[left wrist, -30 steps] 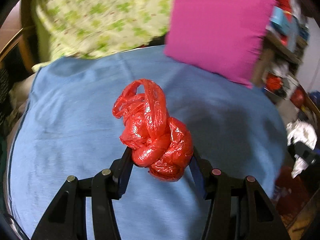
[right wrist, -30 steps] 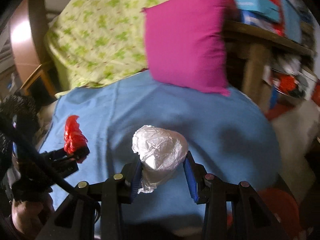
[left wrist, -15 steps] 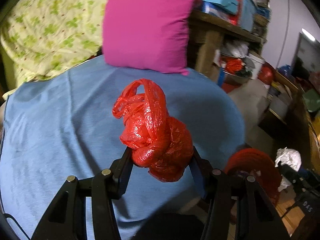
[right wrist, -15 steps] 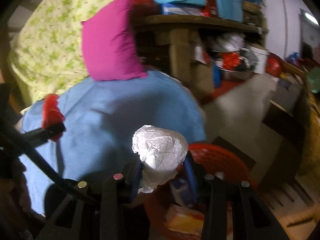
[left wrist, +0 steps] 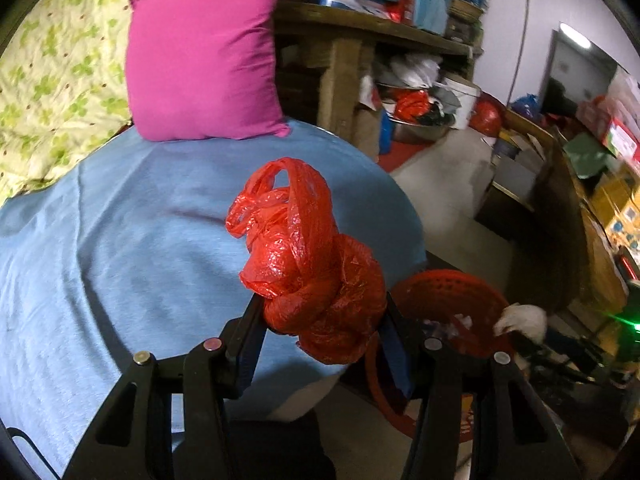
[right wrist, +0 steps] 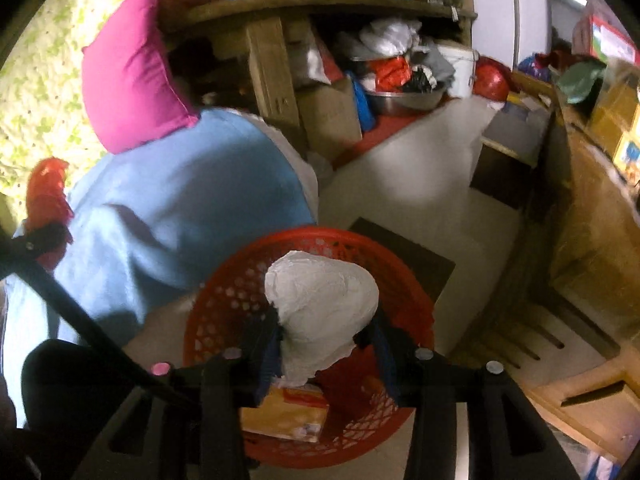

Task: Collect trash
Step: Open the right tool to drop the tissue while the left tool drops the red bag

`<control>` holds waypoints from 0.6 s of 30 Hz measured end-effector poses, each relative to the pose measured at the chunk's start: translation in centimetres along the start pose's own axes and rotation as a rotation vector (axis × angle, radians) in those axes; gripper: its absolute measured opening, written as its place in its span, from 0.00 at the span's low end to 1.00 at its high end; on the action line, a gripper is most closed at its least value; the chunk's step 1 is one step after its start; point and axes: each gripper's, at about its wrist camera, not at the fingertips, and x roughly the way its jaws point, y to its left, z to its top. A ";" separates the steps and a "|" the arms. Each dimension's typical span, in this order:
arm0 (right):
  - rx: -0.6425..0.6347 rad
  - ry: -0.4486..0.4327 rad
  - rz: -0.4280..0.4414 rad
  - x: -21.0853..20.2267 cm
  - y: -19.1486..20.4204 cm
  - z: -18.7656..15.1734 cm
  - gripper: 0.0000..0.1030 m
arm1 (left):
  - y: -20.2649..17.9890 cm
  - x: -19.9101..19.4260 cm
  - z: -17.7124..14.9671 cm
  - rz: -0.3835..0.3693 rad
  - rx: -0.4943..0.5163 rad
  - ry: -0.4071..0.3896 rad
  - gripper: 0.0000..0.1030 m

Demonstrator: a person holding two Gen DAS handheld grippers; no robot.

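My left gripper [left wrist: 320, 308] is shut on a knotted red plastic bag [left wrist: 312, 264], held over the edge of the blue bed cover [left wrist: 120, 248]. To its right on the floor stands a red mesh basket [left wrist: 452, 284]. The right gripper [right wrist: 326, 328] hangs directly over that basket [right wrist: 224, 292] with a crumpled white paper wad [right wrist: 320, 304] between its fingers. Its jaws are opening, and the wad still touches both pads. A yellow carton [right wrist: 284, 416] lies in the basket. The red bag [right wrist: 46, 188] also shows at the far left of the right wrist view.
A magenta pillow [left wrist: 204, 56] and a green-patterned quilt [left wrist: 52, 72] lie at the head of the bed. Cluttered wooden shelves [right wrist: 320, 4] and cardboard boxes [right wrist: 328, 116] stand behind. A dark mat [right wrist: 404, 252] and wooden slats [right wrist: 552, 344] lie on the pale floor.
Both grippers swung right, off the bed toward the floor. The right one now hangs lower, over the red basket, still with the white wad. The left keeps the red bag.
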 end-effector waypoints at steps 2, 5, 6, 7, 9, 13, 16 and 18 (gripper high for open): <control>0.004 -0.006 -0.024 0.4 -0.2 -0.2 0.77 | -0.7 0.3 0.0 -0.009 0.014 0.009 0.54; 0.033 -0.017 -0.022 0.3 -0.8 -0.1 0.81 | -1.5 0.7 -0.1 -0.021 0.028 0.021 0.54; 0.037 -0.027 -0.024 0.0 -0.9 0.0 0.81 | -1.9 0.8 -0.3 -0.026 0.034 0.026 0.54; 0.048 -0.043 -0.024 -0.4 -1.2 0.0 0.81 | -2.3 1.0 -0.3 -0.032 0.041 0.033 0.54; 0.069 -0.070 -0.026 -1.2 -1.7 0.2 0.81 | -3.2 1.5 -0.4 -0.049 0.053 0.051 0.54; 0.110 -0.126 -0.030 -3.2 -2.8 0.6 0.81 | -5.0 2.4 -0.6 -0.081 0.079 0.088 0.54; 0.127 -0.152 -0.021 -4.4 -3.3 0.8 0.81 | -6.1 3.1 -1.0 -0.103 0.099 0.118 0.54; 0.134 -0.160 -0.007 -5.1 -3.6 1.0 0.81 | -6.8 3.4 -1.3 -0.111 0.107 0.135 0.54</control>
